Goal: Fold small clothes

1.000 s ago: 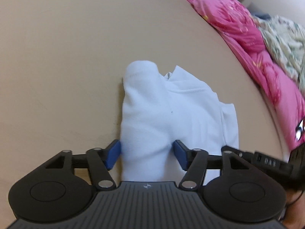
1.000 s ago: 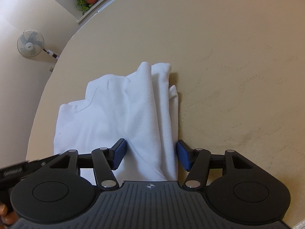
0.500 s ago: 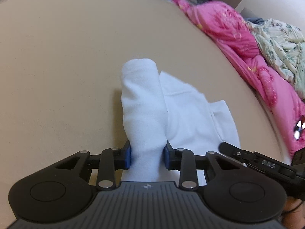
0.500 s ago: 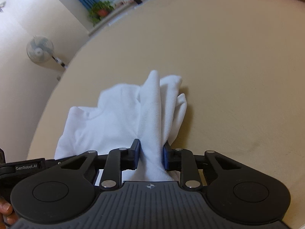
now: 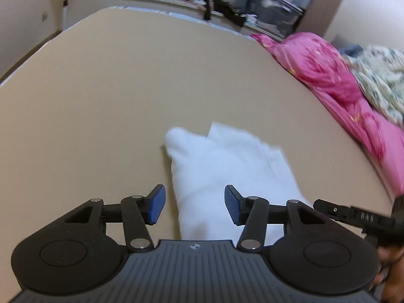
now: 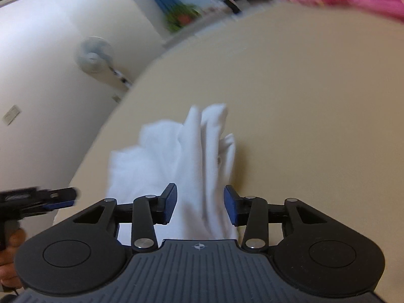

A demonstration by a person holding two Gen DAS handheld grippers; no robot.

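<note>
Left wrist view: the left gripper (image 5: 195, 207) has its blue-padded fingers (image 5: 157, 203) spread apart, grasping nothing. The white garment (image 5: 222, 174) lies bunched on the tan surface (image 5: 101, 101), running from between the fingers toward 12 o'clock, with its left edge just inside the left pad and its flatter part spreading toward 2 o'clock. At 3 o'clock the tip of the right gripper (image 5: 353, 214) pokes in, close to the cloth's right edge. A pink quilt (image 5: 335, 83) lies at 2 o'clock along the surface's far edge.

Right wrist view, blurred: the right gripper (image 6: 200, 205) is released too, its fingers (image 6: 169, 203) standing apart on either side of a raised ridge of the garment (image 6: 192, 156). The cloth extends toward 12 o'clock and spreads flat toward 10 o'clock. The left gripper (image 6: 50, 197) enters at 9 o'clock beside the cloth's edge. A fan (image 6: 94, 56) stands at 10 o'clock.
</note>
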